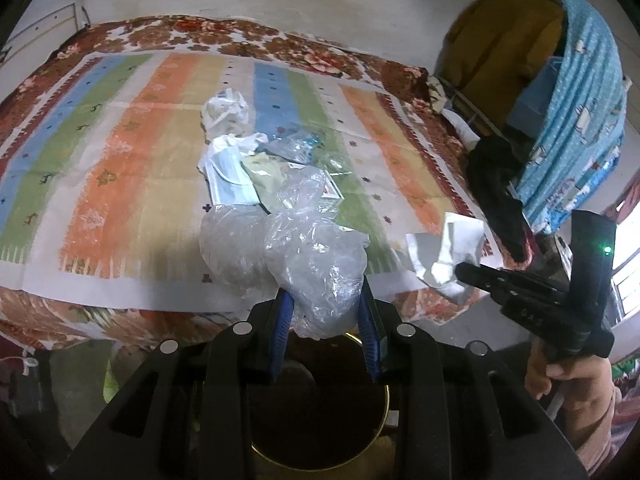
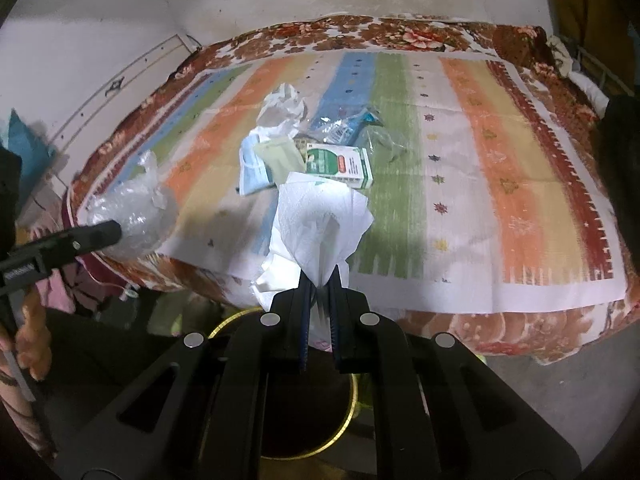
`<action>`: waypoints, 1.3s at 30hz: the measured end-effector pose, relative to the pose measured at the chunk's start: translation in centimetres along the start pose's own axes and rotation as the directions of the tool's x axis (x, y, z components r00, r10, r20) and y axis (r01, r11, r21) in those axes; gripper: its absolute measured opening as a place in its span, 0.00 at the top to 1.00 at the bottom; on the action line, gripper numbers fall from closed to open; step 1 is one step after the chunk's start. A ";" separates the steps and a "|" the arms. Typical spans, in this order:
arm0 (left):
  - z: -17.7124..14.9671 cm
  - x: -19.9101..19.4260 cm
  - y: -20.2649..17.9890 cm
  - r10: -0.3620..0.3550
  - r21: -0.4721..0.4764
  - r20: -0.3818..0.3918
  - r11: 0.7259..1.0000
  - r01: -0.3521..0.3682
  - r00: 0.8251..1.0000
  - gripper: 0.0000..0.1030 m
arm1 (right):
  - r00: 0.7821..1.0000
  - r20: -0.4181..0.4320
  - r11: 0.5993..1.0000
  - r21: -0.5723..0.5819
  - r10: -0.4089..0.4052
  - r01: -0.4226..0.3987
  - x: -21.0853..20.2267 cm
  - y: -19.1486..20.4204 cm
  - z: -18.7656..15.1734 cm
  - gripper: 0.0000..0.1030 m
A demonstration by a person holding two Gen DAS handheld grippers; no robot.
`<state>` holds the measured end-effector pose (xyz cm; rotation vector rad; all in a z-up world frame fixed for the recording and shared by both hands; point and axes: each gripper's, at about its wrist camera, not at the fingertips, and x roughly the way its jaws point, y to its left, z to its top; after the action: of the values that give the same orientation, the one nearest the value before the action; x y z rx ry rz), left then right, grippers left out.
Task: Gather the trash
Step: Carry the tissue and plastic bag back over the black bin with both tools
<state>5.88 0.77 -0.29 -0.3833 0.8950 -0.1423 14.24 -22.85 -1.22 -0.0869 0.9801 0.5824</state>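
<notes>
My left gripper (image 1: pixel 325 304) is shut on a crumpled clear plastic bag (image 1: pixel 308 256) and holds it above a dark round bin with a gold rim (image 1: pixel 386 400). My right gripper (image 2: pixel 320 284) is shut on a white paper tissue (image 2: pixel 320 216) above the same bin (image 2: pixel 352 404). The right gripper with the tissue (image 1: pixel 444 252) also shows in the left wrist view, and the left gripper with the bag (image 2: pixel 132 208) shows in the right wrist view. More trash lies mid-bed: a green and white carton (image 2: pixel 340 164), a face mask (image 2: pixel 252 172), white wrappers (image 2: pixel 282 104) and clear plastic (image 2: pixel 380 136).
The bed has a striped mat (image 2: pixel 480 184) over a floral blanket (image 2: pixel 520 328), against a stained wall. A rack covered with blue cloth (image 1: pixel 580 112) stands right of the bed. Grey floor (image 2: pixel 560 384) lies beside the bin.
</notes>
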 end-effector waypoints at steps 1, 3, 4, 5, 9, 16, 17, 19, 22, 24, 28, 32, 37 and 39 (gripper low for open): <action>-0.3 -0.1 -0.1 -0.009 0.001 0.000 1.000 0.009 1.000 0.71 | 1.000 -0.001 1.000 -0.007 0.000 0.000 0.0 0.2 -0.3 0.93; -0.9 -0.4 -0.1 -0.038 -0.010 -0.004 0.999 0.038 0.999 0.71 | 1.000 -0.007 1.000 -0.013 0.002 -0.002 -0.1 0.3 -0.8 0.93; -1.2 -0.5 0.0 -0.048 -0.015 -0.006 0.999 0.048 0.999 0.70 | 1.000 -0.007 1.000 -0.015 0.006 -0.006 -0.2 0.4 -1.0 0.93; -1.4 -0.6 0.0 -0.056 -0.018 -0.007 0.998 0.056 0.998 0.70 | 1.000 -0.006 1.000 -0.018 0.006 -0.006 -0.2 0.5 -1.2 0.93; -2.3 -1.1 0.0 -0.059 -0.005 -0.003 0.998 0.059 0.998 0.70 | 1.000 -0.024 0.999 -0.048 0.020 -0.021 -0.3 1.5 -2.7 0.93; -3.7 -1.6 -0.3 -0.081 0.026 -0.010 0.996 0.081 0.997 0.70 | 0.997 -0.043 0.997 -0.049 0.065 -0.067 -0.7 2.8 -5.3 0.93; -4.0 -1.6 -0.4 -0.085 0.034 -0.013 0.996 0.085 0.996 0.70 | 0.997 -0.046 0.996 -0.047 0.069 -0.071 -0.7 2.9 -5.6 0.93; -4.5 -1.8 -0.6 -0.093 0.042 -0.014 0.995 0.093 0.996 0.70 | 0.995 -0.055 0.996 -0.044 0.078 -0.080 -0.7 3.4 -6.3 0.93; -5.4 -2.1 -0.7 -0.102 0.050 -0.016 0.993 0.103 0.995 0.70 | 0.993 -0.070 0.995 -0.020 0.100 -0.102 -0.8 3.6 -7.5 0.93; -6.3 -2.3 -0.5 -0.101 0.050 -0.021 0.994 0.102 0.995 0.70 | 0.990 -0.080 0.993 -0.004 0.115 -0.116 -1.0 3.9 -8.7 0.93; -7.8 -2.9 -0.6 -0.136 0.045 -0.024 0.990 0.137 0.990 0.70 | 0.987 -0.077 0.990 0.014 0.141 -0.141 -2.0 4.3 -10.3 0.93; -9.1 -3.0 -1.0 -0.165 0.045 -0.037 0.985 0.167 0.986 0.70 | 0.986 -0.077 0.988 0.029 0.150 -0.149 -2.7 4.3 -11.4 0.93; -9.8 -2.8 -1.4 -0.180 0.047 -0.051 0.982 0.182 0.982 0.70 | 0.988 -0.091 0.992 0.023 0.126 -0.124 -2.6 4.5 -11.8 0.93; -10.0 -2.8 -1.4 -0.186 0.043 -0.054 0.981 0.188 0.981 0.70 | 0.988 -0.095 0.992 0.016 0.124 -0.123 -2.4 4.8 -11.8 0.93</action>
<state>-3.62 -2.41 -3.27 -0.4203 0.9021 -0.3474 1.88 -23.68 -5.10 -0.0457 1.0870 0.6925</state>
